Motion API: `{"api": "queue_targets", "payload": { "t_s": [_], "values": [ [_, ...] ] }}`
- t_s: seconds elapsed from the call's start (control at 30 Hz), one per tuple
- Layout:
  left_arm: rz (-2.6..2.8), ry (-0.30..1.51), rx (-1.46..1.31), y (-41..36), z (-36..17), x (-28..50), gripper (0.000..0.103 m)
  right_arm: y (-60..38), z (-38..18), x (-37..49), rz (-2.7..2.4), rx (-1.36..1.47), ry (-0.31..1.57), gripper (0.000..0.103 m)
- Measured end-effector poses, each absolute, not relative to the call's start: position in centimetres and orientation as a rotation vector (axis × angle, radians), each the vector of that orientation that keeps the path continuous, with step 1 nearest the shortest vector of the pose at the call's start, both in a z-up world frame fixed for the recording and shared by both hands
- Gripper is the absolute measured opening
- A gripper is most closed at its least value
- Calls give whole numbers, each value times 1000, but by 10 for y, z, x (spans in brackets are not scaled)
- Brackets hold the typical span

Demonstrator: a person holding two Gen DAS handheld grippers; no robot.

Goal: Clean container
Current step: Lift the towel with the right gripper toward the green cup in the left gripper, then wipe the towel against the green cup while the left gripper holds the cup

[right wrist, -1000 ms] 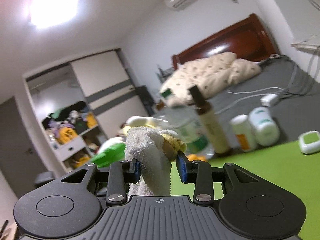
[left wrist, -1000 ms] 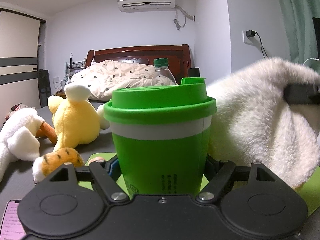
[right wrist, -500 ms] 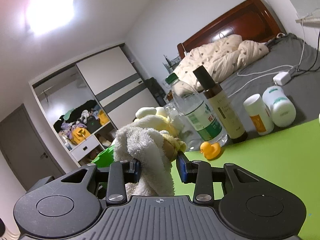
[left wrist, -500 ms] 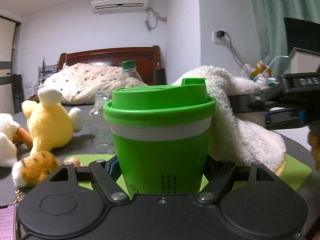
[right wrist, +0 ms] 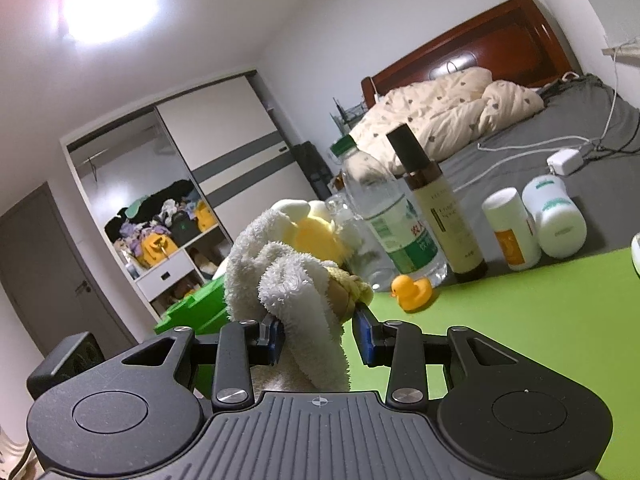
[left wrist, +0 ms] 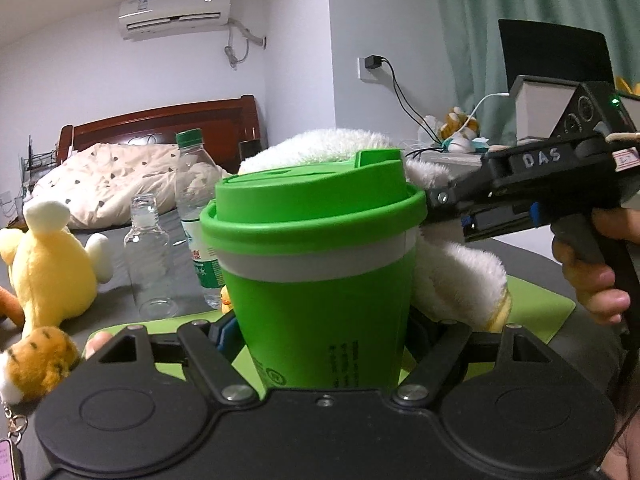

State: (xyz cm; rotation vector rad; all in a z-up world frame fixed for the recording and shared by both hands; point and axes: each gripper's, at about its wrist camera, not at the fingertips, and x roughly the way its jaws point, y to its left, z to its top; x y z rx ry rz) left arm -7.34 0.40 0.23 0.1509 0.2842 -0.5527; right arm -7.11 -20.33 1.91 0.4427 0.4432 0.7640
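The green cup (left wrist: 320,280) stands upright, clamped in my left gripper (left wrist: 320,332); my right gripper (right wrist: 320,336) pinches the white towel (right wrist: 296,300) against its rim.

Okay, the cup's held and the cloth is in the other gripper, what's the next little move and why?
Probably drag the white cloth down the far side of the green cup. The left gripper clamps the cup upright, and the right gripper holds the cloth bunched behind the lid, seemingly against the cup wall.
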Motion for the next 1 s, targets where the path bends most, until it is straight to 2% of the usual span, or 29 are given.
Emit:
{"api": "queue_targets", "payload": {
  "t_s": [0.77, 1.0],
  "values": [
    [-589, 298, 178, 4, 0, -78, 76, -199, -25, -53, 727, 369, 588, 37],
    [-584, 291, 164, 8, 3, -85, 76, -221, -5, -67, 739, 431, 485, 37]
  ]
}}
